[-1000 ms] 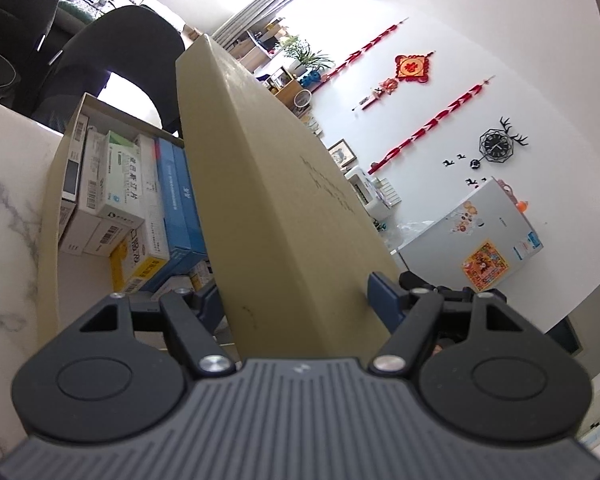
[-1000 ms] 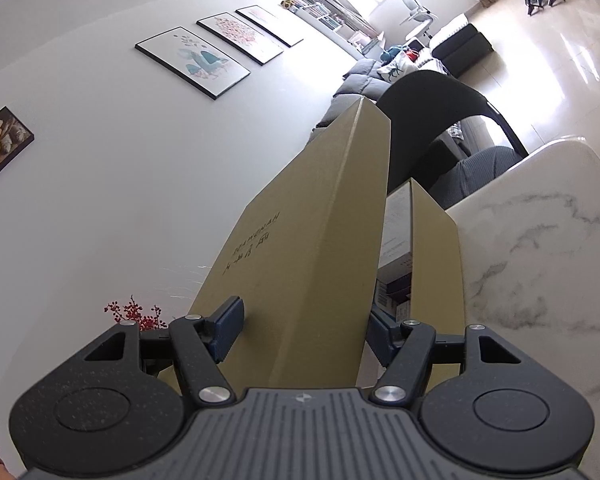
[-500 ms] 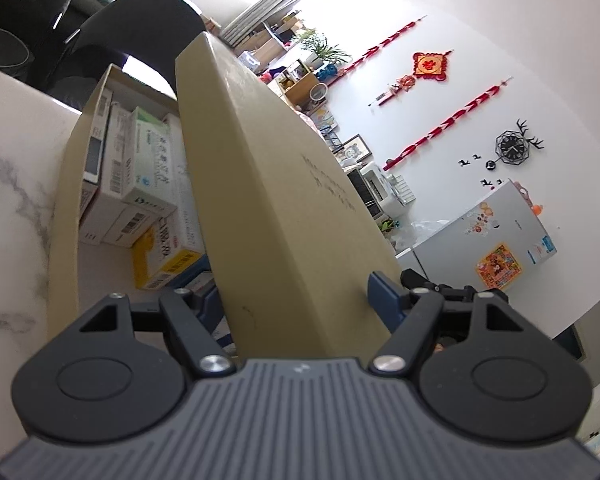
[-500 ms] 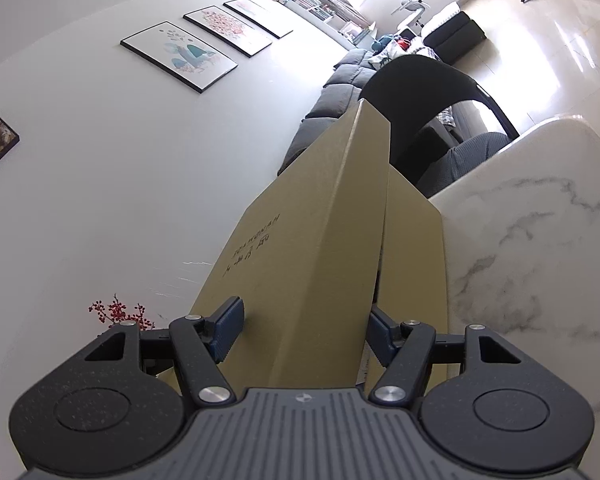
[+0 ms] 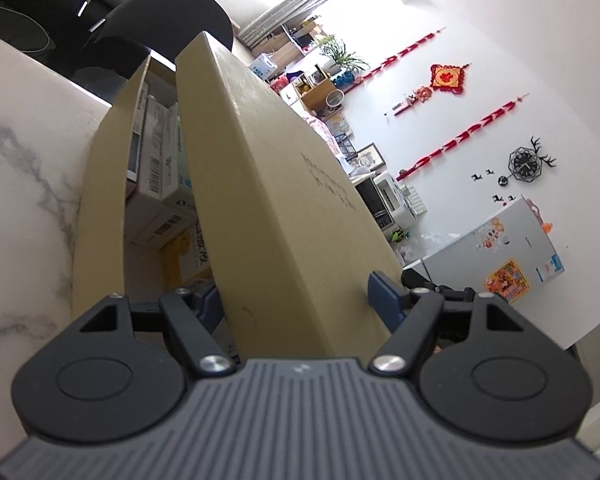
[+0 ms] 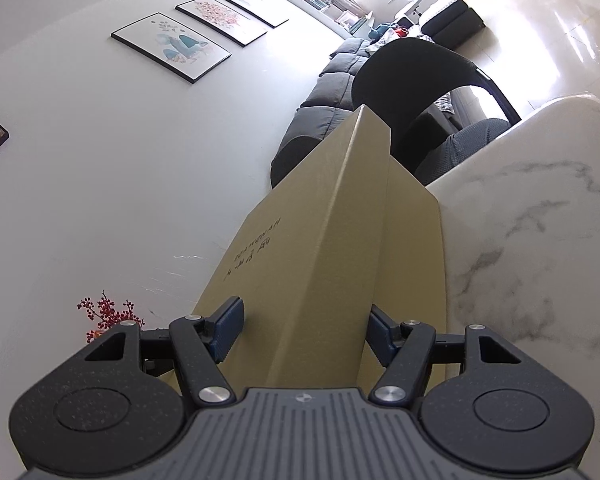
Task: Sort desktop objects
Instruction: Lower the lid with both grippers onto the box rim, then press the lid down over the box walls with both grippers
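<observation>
Item: tan cardboard lid [image 5: 276, 184], held over an open tan box [image 5: 100, 216] on the marble table [image 5: 24, 168]. Left gripper [image 5: 296, 292] pinches one end of the lid, right gripper [image 6: 304, 328] the other end. Medicine cartons [image 5: 160, 168] lie inside the box, at 10 o'clock from the left gripper. Black chair [image 6: 416, 76] beyond, at 12 o'clock.

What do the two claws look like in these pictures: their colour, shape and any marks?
Both look alike. The left claw has a grey ribbed body with a small pale mark, two round black housings, black link arms with silver screws, and dark blue ribbed pads. The right claw is the same, but its black housings look speckled. No cable or sleeve shows.
</observation>
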The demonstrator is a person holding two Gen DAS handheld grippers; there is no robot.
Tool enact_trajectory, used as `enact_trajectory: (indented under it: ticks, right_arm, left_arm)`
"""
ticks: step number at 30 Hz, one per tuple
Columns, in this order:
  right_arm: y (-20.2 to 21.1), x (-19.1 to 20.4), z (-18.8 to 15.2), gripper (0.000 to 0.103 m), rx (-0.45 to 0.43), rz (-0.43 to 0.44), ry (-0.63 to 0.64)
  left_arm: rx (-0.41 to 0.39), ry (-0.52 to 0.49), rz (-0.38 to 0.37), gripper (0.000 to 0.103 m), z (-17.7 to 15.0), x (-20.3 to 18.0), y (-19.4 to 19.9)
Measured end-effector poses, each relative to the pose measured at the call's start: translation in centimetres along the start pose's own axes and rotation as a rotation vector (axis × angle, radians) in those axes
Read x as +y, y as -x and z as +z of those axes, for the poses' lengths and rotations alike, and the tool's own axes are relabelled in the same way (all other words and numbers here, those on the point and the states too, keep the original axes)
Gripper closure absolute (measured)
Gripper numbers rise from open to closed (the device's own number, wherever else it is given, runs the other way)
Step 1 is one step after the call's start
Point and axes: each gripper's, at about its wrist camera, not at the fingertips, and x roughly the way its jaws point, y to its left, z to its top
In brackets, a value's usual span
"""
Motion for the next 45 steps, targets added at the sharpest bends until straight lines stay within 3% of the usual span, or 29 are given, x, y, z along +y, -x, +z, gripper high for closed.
enact_trajectory:
  ticks: [13,25,33,37,45]
  right_arm:
    - [-3.2,-0.1,0.3,0.035,0.017,0.006,0.015]
    - [-3.5,-0.3,-0.2,0.035,-0.016,0.015,0.018]
    - [-3.0,0.0,-0.6,0.033,-0.015,0.018,0.03]
    - [-2.8,0.6,-0.7,0.031,-0.004,-0.008,0.058]
    - [-2.5,0.8,-1.2,0.029,-0.01,-0.108,0.113]
  left_arm:
    - [0.007,0.048,0.013,0.029,0.6,2.5,0.0]
    - [0.005,0.031,-0.003,0.028,0.5,2.9,-0.2]
    - [0.027,-0.006,0.016,0.023,0.9,2.5,-0.2]
    - [0.042,-0.111,0.096,0.016,0.9,0.9,-0.3]
    - [0.046,-0.139,0.122,0.015,1.0,0.6,-1.1]
